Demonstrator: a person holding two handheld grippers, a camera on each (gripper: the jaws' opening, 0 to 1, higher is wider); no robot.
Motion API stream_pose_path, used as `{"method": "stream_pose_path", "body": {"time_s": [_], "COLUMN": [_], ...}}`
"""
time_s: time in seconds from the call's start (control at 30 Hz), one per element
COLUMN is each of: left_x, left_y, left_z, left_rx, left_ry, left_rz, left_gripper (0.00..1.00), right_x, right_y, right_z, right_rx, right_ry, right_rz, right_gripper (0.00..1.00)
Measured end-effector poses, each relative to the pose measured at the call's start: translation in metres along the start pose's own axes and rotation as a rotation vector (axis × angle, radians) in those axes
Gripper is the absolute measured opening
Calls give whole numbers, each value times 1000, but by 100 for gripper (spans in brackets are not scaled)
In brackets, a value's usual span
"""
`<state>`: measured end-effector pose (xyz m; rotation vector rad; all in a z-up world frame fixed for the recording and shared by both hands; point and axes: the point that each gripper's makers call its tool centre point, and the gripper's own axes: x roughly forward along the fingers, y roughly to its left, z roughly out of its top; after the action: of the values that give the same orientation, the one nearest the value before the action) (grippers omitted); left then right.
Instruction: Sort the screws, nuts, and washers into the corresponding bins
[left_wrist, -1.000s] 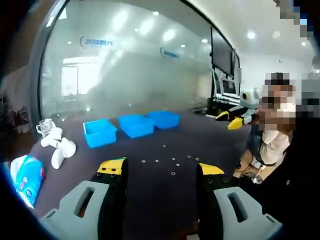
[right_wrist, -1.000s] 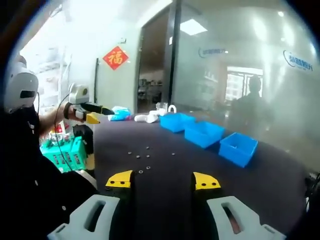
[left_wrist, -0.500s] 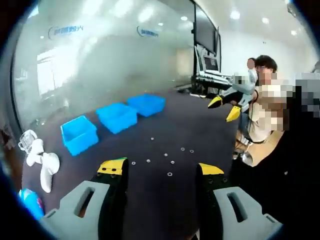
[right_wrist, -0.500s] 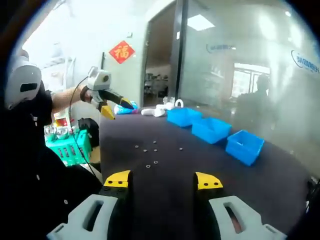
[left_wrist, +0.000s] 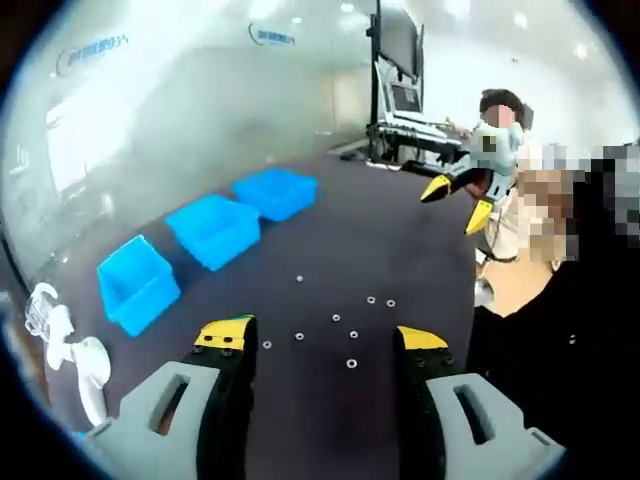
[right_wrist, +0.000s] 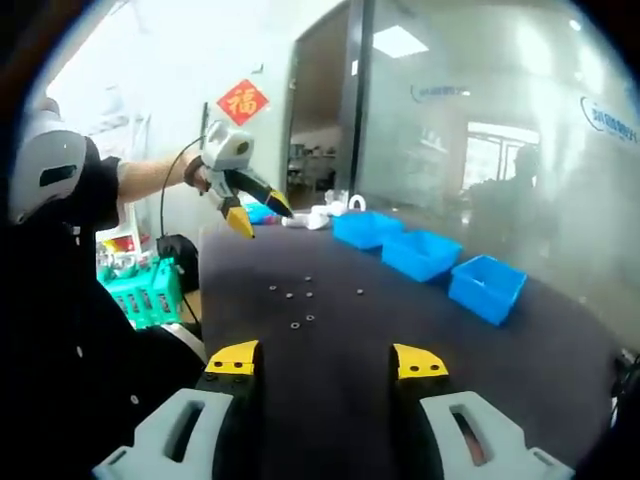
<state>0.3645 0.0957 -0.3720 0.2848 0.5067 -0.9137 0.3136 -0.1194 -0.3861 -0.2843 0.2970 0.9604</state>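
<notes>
Washers (left_wrist: 351, 332) loose on dark table (left_wrist: 400, 250); three blue bins (left_wrist: 213, 230) beyond.

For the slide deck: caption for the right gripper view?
Open right gripper and raised left gripper over dark table, scattered hardware, three blue bins.

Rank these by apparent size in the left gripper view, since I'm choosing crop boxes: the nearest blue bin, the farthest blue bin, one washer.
1. Nearest blue bin, looks largest.
2. Farthest blue bin, looks smaller, though that may be only distance; the bins seem alike.
3. Washer on the dark table, by far smallest.
</notes>
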Motion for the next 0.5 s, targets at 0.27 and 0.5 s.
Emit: {"method": "stream_pose_path", "body": {"time_s": [0.27,0.5], "left_x": [23,38], "left_y": [-6,-12], "left_z": [-5,-16], "left_rx": [15,39], "left_ry": [80,165], "left_rz": [-58,-73], "left_gripper": [52,51], "right_x": [-3,-6], "right_y": [-3,-4], "right_z": [-3,-6], "right_rx": [8,7], "right_ry": [0,7], "right_rz": [-7,-10], "right_gripper": [46,46]}}
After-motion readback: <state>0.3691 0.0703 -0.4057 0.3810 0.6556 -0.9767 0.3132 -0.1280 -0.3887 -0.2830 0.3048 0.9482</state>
